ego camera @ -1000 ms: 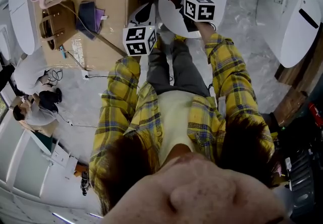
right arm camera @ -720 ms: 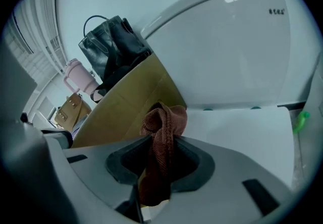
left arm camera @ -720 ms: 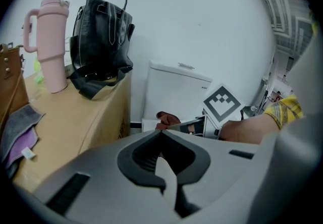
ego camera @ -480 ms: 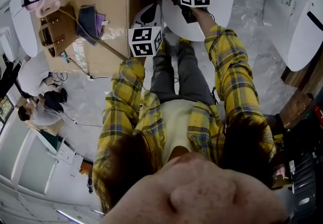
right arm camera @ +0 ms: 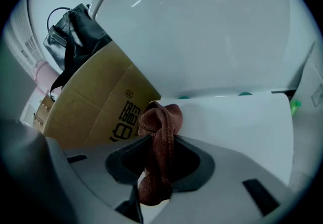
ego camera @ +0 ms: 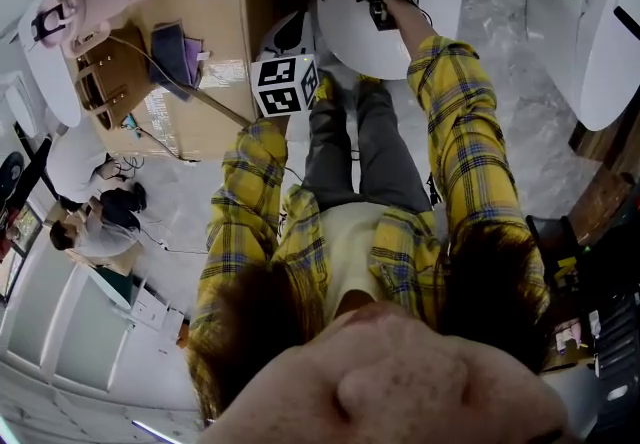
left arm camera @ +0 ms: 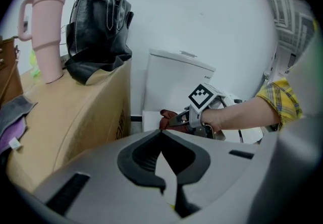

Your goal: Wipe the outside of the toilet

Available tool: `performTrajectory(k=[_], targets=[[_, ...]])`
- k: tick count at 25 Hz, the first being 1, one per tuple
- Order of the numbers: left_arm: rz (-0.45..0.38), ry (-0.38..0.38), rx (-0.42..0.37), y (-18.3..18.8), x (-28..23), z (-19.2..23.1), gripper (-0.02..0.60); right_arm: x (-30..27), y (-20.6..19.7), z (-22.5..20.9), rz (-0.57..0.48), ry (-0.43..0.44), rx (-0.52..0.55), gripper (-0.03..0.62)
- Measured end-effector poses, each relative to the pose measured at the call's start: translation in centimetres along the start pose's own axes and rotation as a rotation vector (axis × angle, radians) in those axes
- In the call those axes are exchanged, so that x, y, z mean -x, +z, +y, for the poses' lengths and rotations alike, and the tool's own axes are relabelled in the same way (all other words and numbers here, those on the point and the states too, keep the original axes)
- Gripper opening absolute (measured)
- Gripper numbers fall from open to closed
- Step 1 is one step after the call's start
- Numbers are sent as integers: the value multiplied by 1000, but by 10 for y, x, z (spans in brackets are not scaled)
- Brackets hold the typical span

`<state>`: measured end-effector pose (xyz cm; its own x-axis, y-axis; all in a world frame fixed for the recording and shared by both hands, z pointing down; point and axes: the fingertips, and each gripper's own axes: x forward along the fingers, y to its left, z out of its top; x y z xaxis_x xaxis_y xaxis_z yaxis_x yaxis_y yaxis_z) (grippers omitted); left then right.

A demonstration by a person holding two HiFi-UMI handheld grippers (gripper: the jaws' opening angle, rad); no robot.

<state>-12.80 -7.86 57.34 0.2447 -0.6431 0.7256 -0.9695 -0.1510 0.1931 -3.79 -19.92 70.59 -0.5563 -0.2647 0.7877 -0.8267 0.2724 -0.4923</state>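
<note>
- Right gripper (right arm camera: pixel 157 167) clamped on brown cloth (right arm camera: pixel 160 127), at the white toilet (right arm camera: pixel 227 112): press the cloth flat, wipe in slow overlapping strokes.
- Left gripper (left arm camera: pixel 162 147) closed on nothing, best held clear.

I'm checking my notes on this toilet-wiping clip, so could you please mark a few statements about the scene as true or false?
The right gripper is shut on a brown cloth. True.
The left gripper holds a sponge. False: its fingers are together with nothing between them.
The pink tumbler lies on its side. False: it stands upright on the cardboard box.
A black bag sits on the cardboard box. True.
</note>
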Motion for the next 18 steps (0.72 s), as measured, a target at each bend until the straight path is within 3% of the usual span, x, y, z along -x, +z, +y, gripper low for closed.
performTrajectory(k=[18], targets=[[9, -60, -82, 5, -28, -38, 9, 83, -39, -138, -10, -236, 1, 126]])
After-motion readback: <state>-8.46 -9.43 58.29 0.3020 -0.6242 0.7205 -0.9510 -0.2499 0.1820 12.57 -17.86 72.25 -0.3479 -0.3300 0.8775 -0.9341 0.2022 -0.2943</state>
